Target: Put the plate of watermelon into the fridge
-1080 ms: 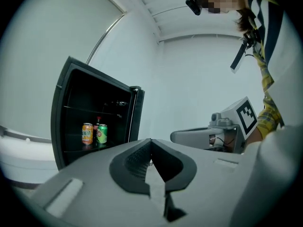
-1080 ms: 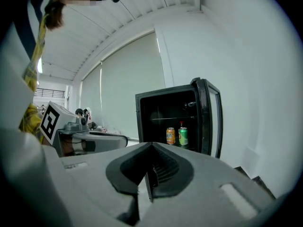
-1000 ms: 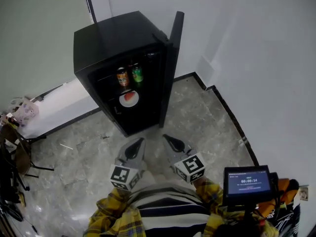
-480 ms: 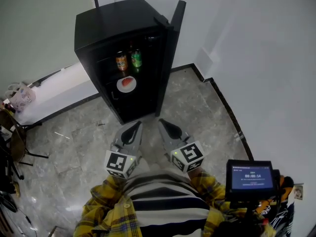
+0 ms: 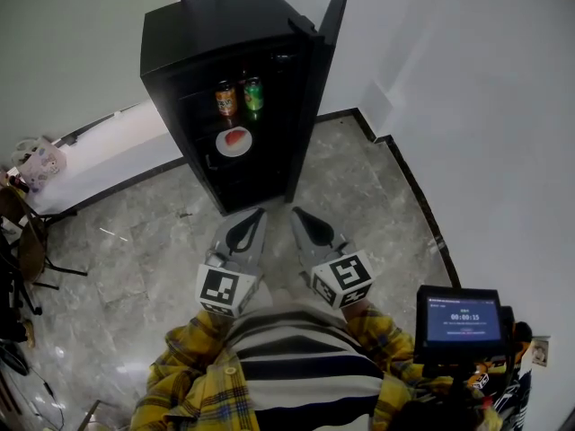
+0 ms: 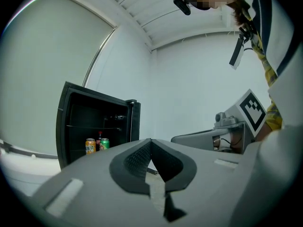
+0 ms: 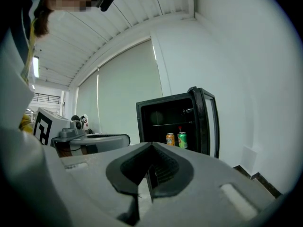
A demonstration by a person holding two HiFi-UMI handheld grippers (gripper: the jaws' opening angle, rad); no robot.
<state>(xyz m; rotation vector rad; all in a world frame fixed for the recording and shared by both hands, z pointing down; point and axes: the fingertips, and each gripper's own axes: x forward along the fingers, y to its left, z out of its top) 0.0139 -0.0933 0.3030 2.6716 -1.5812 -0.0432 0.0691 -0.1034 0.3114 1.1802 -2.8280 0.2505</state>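
Upper centre, your round white plate of red watermelon (image 5: pixel 234 140) sits inside the open black mini fridge (image 5: pixel 216 34), with left gripper (image 5: pixel 258 214) and right gripper (image 5: pixel 296 213) jaws together and empty, so only closing the door (image 5: pixel 316 79) may remain.

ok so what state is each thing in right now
fridge: door swung open
plate of watermelon: already inside, on a shelf below the cans
orange can: upright on the upper shelf
green can: upright beside it
left gripper: fingers shut, empty
right gripper: fingers shut, empty
screen: lit
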